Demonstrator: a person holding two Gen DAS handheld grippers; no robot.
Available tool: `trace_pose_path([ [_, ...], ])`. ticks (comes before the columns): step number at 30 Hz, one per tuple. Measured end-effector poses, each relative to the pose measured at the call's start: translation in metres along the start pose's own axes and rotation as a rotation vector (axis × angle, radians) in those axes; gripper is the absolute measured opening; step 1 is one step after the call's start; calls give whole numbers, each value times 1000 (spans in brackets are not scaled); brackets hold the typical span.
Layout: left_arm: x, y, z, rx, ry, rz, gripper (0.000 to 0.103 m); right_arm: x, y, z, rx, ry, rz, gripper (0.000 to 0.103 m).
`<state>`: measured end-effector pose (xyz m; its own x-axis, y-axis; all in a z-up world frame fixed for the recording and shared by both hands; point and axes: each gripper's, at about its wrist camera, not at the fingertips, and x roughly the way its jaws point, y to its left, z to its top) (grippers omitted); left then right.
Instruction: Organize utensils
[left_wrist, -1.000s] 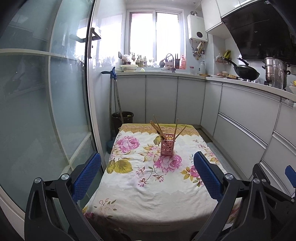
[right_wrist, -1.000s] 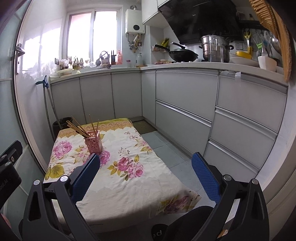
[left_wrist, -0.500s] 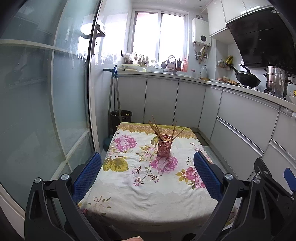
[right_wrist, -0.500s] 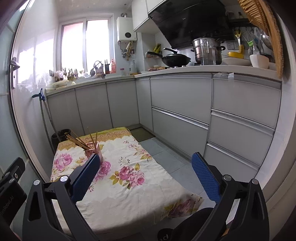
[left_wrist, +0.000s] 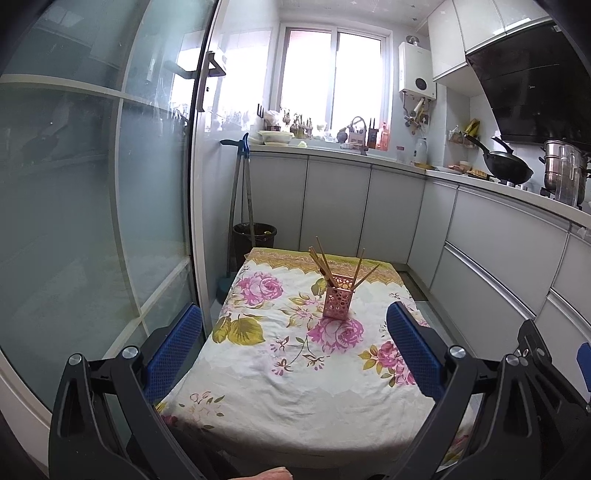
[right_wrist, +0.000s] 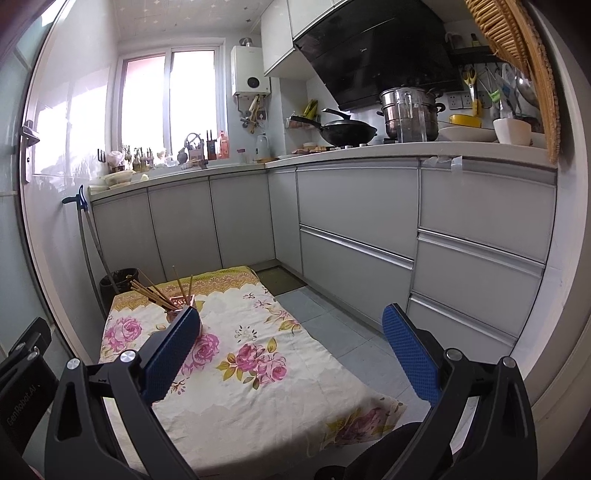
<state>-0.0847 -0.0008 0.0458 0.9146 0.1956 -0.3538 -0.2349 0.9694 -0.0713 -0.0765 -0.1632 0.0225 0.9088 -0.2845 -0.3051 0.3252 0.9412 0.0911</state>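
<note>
Left wrist view: chopsticks (left_wrist: 325, 266) are standing in the pink holder (left_wrist: 337, 302) on the floral table (left_wrist: 295, 387); left gripper (left_wrist: 293, 345) and right gripper (right_wrist: 291, 349) are gaping wide, empty, suggesting organizing is nearly complete.

Between the spread fingers (left_wrist: 177, 343) of the left gripper (left_wrist: 293, 341), the flowered cloth (left_wrist: 295, 369) lies bare up to the pink holder (left_wrist: 337, 302) with chopsticks (left_wrist: 321, 260), seemingly the only obstacle. A glass door (left_wrist: 92, 221) stands close beside the left finger.
</note>
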Motion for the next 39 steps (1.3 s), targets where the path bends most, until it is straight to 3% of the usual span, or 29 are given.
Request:
trace_pose_path([
  [17, 3, 0, 0, 26, -10, 61, 96, -8, 0, 9, -23, -53, -29, 96],
  [39, 11, 4, -1, 25, 11, 65, 96, 2, -2, 6, -25, -14, -15, 96],
])
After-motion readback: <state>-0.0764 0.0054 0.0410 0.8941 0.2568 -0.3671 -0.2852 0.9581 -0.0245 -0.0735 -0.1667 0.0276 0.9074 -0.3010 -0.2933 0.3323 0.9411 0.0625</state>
